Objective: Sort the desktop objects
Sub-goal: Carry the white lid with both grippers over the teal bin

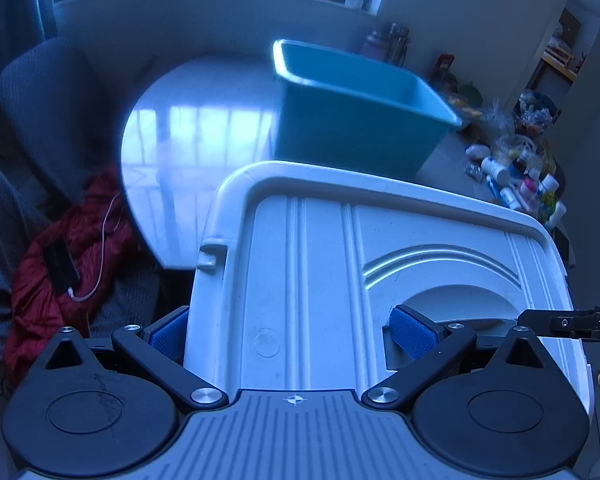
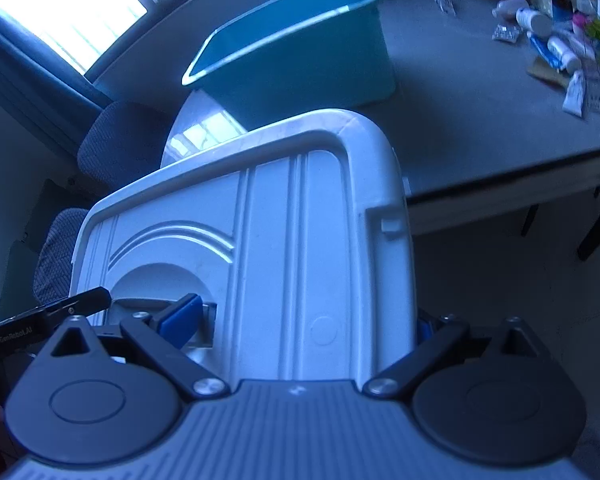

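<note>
**Both hand-held grippers on white lid, held off the tabletop edge**

My left hand-held gripper (image 1: 294, 330) is spread wide across the white lid (image 1: 340, 264): one blue pad sits at the lid's outer edge, the other in the recessed handle pocket. My right hand-held gripper (image 2: 308, 320) mirrors that from the other half, one pad in the same pocket, the other at the far edge. Pads look in contact; how firm the grip is, I can't tell.

The lid is tilted up in front of me, near side of the tabletop (image 2: 480, 120), partly overhanging its edge. Beyond the lid stands the teal bin (image 1: 352, 120), upright, open; its inside is mostly out of sight. Right of the bin, well apart, a heap of small bottles and tubes (image 2: 560, 36) lies loose.

Risks, my judgement: wide grip on smooth plastic, so the lid could slip or twist if my two hands move unevenly. The pocket pads hold on a shallow lip and may pop out. The lid blocks my view forward, so I could knock the bin.

Lid look: white moulded plastic, rigid, raised ribs, arched grooves round the pocket, thick rounded rim, a side latch notch.
</note>
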`<action>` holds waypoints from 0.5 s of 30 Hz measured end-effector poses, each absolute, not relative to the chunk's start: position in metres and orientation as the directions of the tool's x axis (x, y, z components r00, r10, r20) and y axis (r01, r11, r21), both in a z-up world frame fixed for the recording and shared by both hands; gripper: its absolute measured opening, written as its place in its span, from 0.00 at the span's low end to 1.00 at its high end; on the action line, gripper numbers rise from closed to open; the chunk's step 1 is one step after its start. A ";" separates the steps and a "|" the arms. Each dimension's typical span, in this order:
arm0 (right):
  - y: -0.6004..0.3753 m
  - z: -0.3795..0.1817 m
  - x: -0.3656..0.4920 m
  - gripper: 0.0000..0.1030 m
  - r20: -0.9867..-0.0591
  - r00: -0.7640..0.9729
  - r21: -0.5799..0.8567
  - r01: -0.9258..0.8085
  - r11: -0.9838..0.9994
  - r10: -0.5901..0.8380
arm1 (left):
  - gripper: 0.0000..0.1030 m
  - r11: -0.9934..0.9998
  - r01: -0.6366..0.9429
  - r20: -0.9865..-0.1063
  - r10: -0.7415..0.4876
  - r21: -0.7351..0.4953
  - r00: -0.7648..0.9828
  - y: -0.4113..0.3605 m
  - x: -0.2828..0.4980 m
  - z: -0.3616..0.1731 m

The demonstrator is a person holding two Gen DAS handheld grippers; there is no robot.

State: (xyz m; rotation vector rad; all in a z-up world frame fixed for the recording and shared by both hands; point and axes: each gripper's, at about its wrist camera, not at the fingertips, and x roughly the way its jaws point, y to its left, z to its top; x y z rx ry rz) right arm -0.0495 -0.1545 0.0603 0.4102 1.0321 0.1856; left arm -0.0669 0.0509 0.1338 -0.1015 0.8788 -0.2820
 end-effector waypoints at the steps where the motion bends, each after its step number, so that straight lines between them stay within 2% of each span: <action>1: -0.157 0.062 -0.043 0.96 -0.791 0.508 0.415 0.035 0.909 0.341 | 1.00 0.960 0.198 -0.741 -0.280 -0.200 0.610 0.047 -0.063 0.137; 15: -0.216 0.064 0.030 0.97 -0.773 0.500 0.434 -0.035 0.900 0.391 | 1.00 0.976 0.126 -0.733 -0.216 -0.177 0.645 -0.029 -0.015 0.164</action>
